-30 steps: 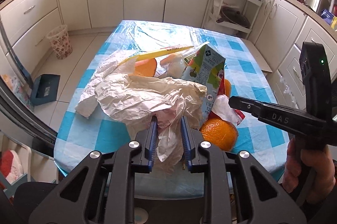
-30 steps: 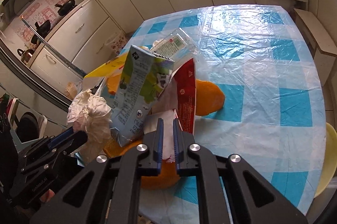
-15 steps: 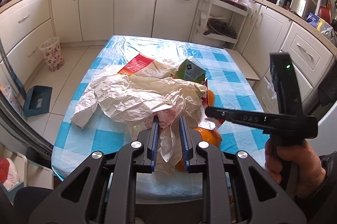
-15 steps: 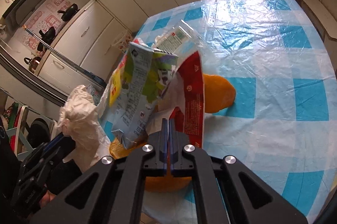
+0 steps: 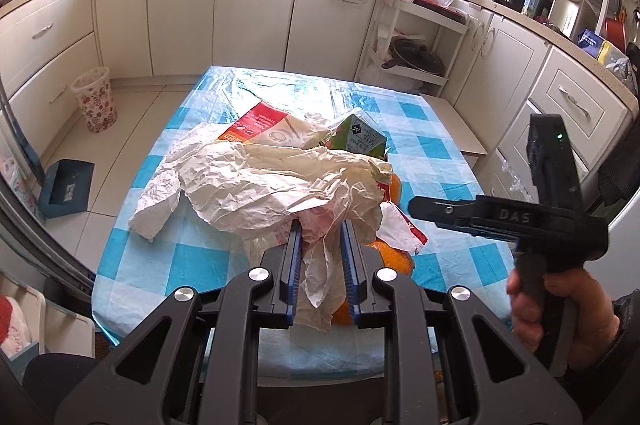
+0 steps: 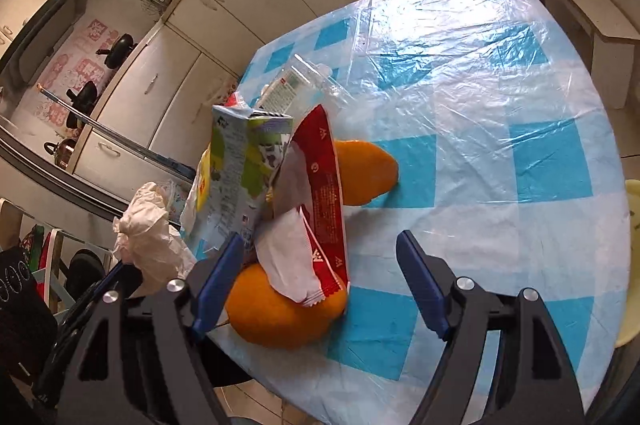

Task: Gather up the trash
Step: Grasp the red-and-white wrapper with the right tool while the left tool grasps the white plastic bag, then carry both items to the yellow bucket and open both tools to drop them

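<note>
since half a second ago your right gripper has let go of the red and white wrapper; its jaws are opening now, and the wrapper's lower end lies between them but no pad touches it. your left gripper is clenched on a thin crumpled plastic bag, which spreads over the heap of trash on the table. i take the green carton as landmark. the wrapper leans just beside it, on the side away from the bag. one orange peel lies in front of the carton, under the wrapper's lower end. a second orange piece lies behind the wrapper. a clear plastic container is behind the carton, maybe touching it; the view is not clear there.
</note>
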The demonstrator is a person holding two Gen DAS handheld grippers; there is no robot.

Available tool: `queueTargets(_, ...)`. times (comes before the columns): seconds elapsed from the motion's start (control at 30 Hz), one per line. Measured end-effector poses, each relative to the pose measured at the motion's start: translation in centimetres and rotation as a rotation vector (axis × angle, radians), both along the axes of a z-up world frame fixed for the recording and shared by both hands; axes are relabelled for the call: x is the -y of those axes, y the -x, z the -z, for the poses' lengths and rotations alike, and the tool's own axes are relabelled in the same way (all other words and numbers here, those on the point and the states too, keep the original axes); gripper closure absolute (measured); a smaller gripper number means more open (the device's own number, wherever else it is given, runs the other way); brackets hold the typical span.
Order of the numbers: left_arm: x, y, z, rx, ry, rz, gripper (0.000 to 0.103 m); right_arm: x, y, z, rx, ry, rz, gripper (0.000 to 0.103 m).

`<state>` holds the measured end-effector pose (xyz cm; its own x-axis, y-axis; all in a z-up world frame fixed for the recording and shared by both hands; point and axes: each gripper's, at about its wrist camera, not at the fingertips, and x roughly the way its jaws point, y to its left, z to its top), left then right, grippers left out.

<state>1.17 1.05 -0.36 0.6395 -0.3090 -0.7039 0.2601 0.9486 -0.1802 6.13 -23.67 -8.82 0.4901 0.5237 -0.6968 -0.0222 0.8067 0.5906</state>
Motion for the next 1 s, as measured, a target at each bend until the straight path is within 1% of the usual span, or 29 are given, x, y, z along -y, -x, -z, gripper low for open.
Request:
queueTargets(0.03,0.0,0.0,0.0,-0.001,0.0,0.0,0.085,-0.3,-0.3,0.4,-0.012,-0.004,-0.013,0.028)
queueTargets(0.1,-0.1,-0.1,0.0,-0.004,0.005,0.002,0.085,-0.8,-0.8,1.1,-0.029,-0.046,-0.032,0.034)
queueTargets(0.13,-0.1,-0.2,0.0,-0.003,0.006,0.002,0.085,-1.1,-1.1,1.4,-0.031,-0.058,-0.041,0.047)
queueTargets(0.17,-0.1,-0.1,0.0,0.001,0.004,0.002,0.085,-1.4,-1.3,1.5,-0.031,-0.067,-0.055,0.072)
queueTargets(0.23,-0.1,-0.1,-0.1,0.007,0.005,0.004,0.085,-1.8,-1.5,1.4,-0.03,-0.085,-0.069,0.099)
queueTargets(0.33,-0.2,0.1,-0.4,0.019,0.012,0.009,0.085,-1.5,-0.9,-0.2,0.04,-0.123,-0.065,0.102)
queueTargets(0.5,-0.4,0.6,-1.0,0.038,0.033,0.018,0.085,-0.2,1.5,-4.7,0.209,-0.195,-0.06,0.102)
queueTargets(0.6,-0.4,0.8,-1.5,0.049,0.036,0.017,0.085,0.8,2.7,-7.1,0.296,-0.237,-0.055,0.102)
queueTargets(0.67,-0.3,0.8,-1.6,0.051,0.034,0.011,0.085,0.9,3.0,-8.2,0.304,-0.203,-0.061,0.102)
queueTargets(0.7,-0.3,0.7,-1.5,0.047,0.036,0.009,0.085,0.9,2.8,-8.1,0.286,-0.168,-0.064,0.102)
queueTargets(0.73,-0.3,0.6,-1.4,0.04,0.04,0.008,0.085,1.2,2.5,-7.4,0.251,-0.14,-0.06,0.101)
queueTargets(0.8,-0.2,0.6,-1.3,0.035,0.037,0.008,0.085,1.7,1.4,-4.9,0.151,-0.088,-0.03,0.064)
queueTargets(0.83,-0.1,0.7,-1.2,0.035,0.033,0.01,0.085,1.9,1.0,-3.6,0.11,-0.049,-0.007,0.04)
queueTargets(0.87,-0.1,0.7,-1.2,0.035,0.033,0.011,0.085,1.7,0.3,-2.2,0.073,-0.028,0.003,0.04)
queueTargets(0.93,-0.3,0.6,-1.2,0.034,0.033,0.011,0.085,1.0,-1.0,-0.3,0.026,-0.019,-0.007,0.04)
queueTargets(1.0,-0.2,0.7,-1.2,0.033,0.038,0.008,0.085,0.2,-2.4,1.0,0.012,0.001,-0.02,0.04)
